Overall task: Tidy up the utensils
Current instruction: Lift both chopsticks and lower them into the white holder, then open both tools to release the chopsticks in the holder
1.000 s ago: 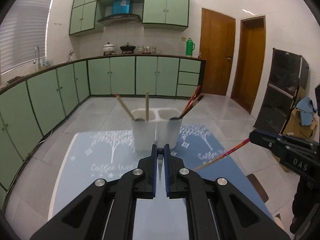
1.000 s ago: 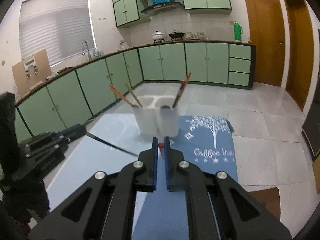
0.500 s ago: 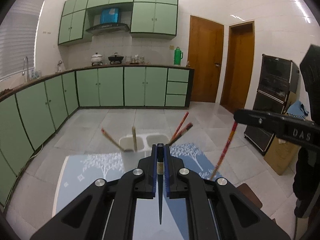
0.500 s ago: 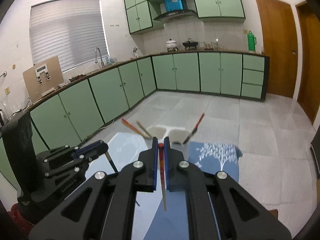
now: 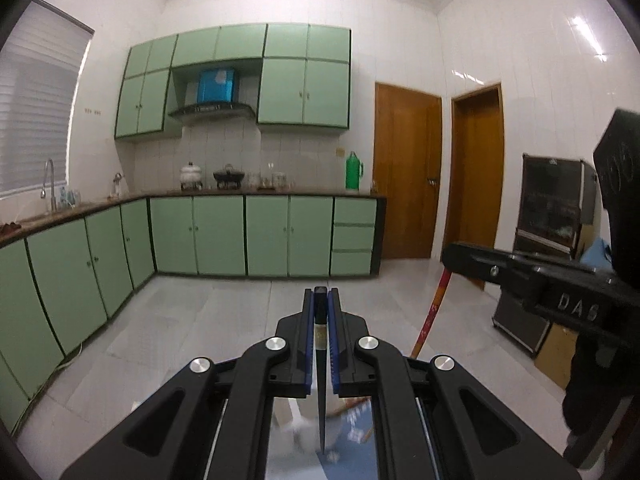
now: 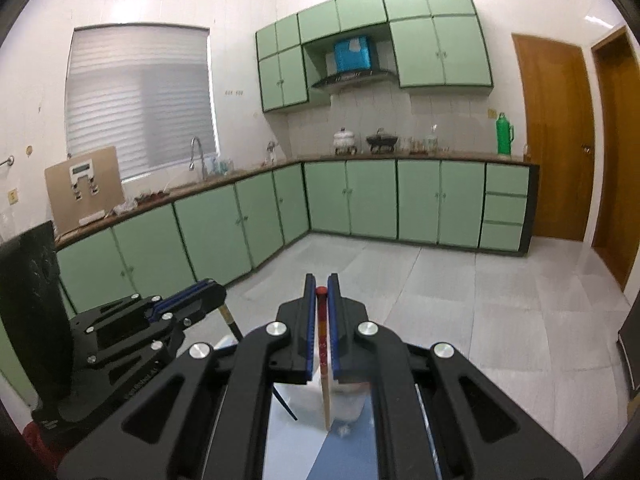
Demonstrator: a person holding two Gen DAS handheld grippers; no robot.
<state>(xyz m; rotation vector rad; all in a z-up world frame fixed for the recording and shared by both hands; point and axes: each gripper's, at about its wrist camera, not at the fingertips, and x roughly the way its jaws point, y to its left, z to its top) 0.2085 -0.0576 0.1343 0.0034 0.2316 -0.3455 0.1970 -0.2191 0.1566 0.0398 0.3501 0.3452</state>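
Now my left fingers (image 5: 321, 300) are clenching a dark tapered chopstick (image 5: 321, 392) at lower centre; my right fingers (image 6: 321, 292) are gripping a red-topped chopstick (image 6: 325, 376), both hanging over the blue worktop (image 6: 344, 456) before green cabinets (image 6: 372, 200).

Blurred white holder (image 5: 304, 426) glimpsed only through the gap between the left gripper's (image 5: 320, 300) arms, its compartments and contents impossible to make out. Same holder (image 6: 348, 400) mostly hidden behind the right gripper (image 6: 321, 284), with the blue mat (image 6: 344, 456) cut off by the bottom edge. Small jars on the far counter (image 6: 420, 145) too tiny to identify.
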